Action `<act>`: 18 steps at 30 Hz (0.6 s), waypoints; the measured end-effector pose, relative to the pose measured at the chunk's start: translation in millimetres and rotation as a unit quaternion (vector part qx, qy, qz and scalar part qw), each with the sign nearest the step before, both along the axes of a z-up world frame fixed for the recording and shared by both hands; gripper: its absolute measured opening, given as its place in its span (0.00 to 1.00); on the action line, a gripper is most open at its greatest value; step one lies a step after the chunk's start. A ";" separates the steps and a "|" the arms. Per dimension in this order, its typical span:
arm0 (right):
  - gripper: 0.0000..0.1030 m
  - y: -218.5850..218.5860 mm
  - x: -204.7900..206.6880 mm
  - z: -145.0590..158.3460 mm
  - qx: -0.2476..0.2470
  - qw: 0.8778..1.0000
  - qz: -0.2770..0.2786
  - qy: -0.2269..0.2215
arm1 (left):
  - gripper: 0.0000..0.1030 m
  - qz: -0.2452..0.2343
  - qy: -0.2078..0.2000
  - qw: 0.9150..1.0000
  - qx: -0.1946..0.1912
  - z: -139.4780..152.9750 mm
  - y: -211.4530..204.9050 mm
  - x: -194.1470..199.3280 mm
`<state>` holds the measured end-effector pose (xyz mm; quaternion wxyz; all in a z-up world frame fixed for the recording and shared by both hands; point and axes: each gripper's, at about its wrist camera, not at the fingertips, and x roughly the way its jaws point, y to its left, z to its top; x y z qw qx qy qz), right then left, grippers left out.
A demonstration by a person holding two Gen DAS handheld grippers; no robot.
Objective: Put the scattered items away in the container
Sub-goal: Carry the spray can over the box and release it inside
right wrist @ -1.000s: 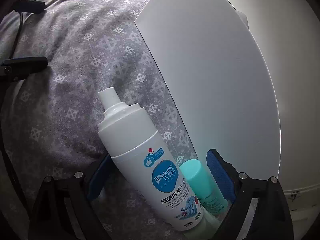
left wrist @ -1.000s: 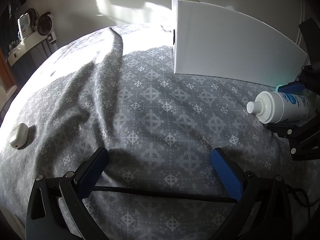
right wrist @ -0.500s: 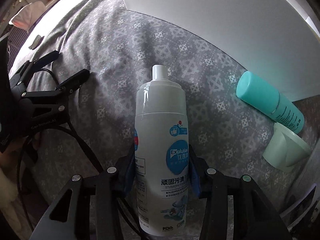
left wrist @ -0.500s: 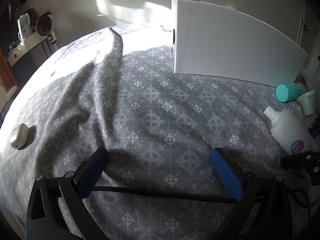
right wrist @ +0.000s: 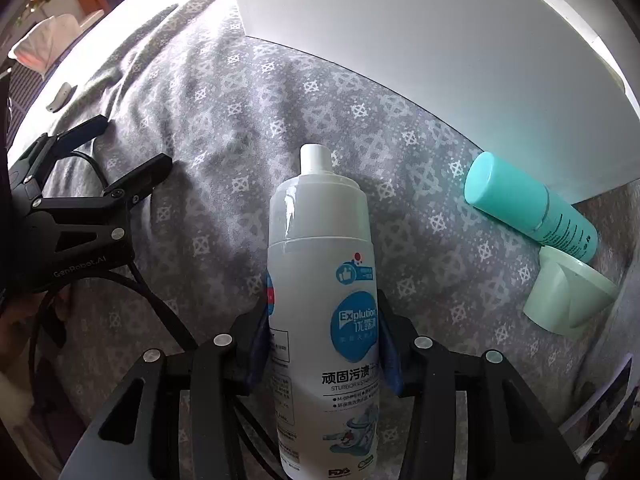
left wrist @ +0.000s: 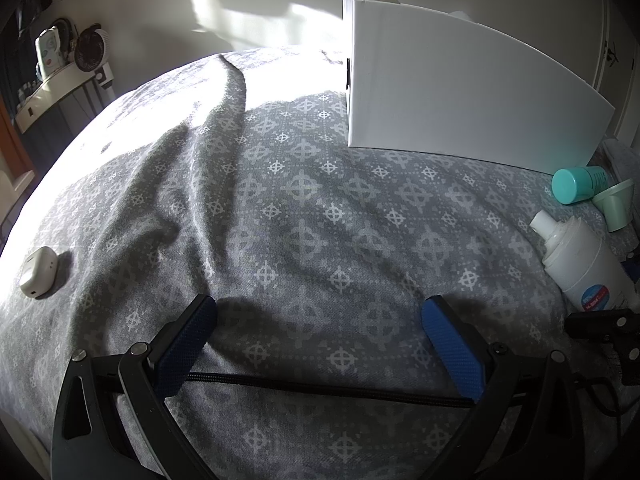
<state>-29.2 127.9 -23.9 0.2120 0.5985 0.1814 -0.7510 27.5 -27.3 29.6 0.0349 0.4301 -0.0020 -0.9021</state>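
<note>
The bed (left wrist: 304,208), under a grey cover printed with pale crosses, carries everything here. Toward its far side stands the white container (left wrist: 460,96), a tall box whose plain wall faces both cameras (right wrist: 420,40). The white spray bottle (right wrist: 324,292) comes next in size: the right tongs (right wrist: 325,344) are clamped on its lower body, nozzle pointing toward the container, and it sits near the bed's right edge in the left wrist view (left wrist: 580,264). Just beyond it a teal bottle (right wrist: 528,204) lies on its side, close against the foot of the container wall, touching a pale green cap (right wrist: 568,292) lying beside it. The left tongs (left wrist: 320,332) are spread wide with only bedcover between their blue pads, low over the near part of the bed. A small white case (left wrist: 38,272) rests well apart, by the bed's left edge.
</note>
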 end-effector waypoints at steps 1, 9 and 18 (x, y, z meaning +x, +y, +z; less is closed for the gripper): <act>0.42 3.9 0.3 1.9 0.001 1.000 -0.001 0.004 | 1.00 0.000 0.000 1.000 0.000 0.0 -0.1 0.1; 0.42 63.3 -10.1 110.3 -0.228 0.967 -0.053 0.104 | 1.00 0.000 0.000 1.000 -0.001 -0.3 0.4 -0.4; 0.42 93.1 -66.8 217.0 -0.189 0.914 -0.210 0.293 | 1.00 0.000 0.000 1.000 -0.002 -0.5 0.8 -0.5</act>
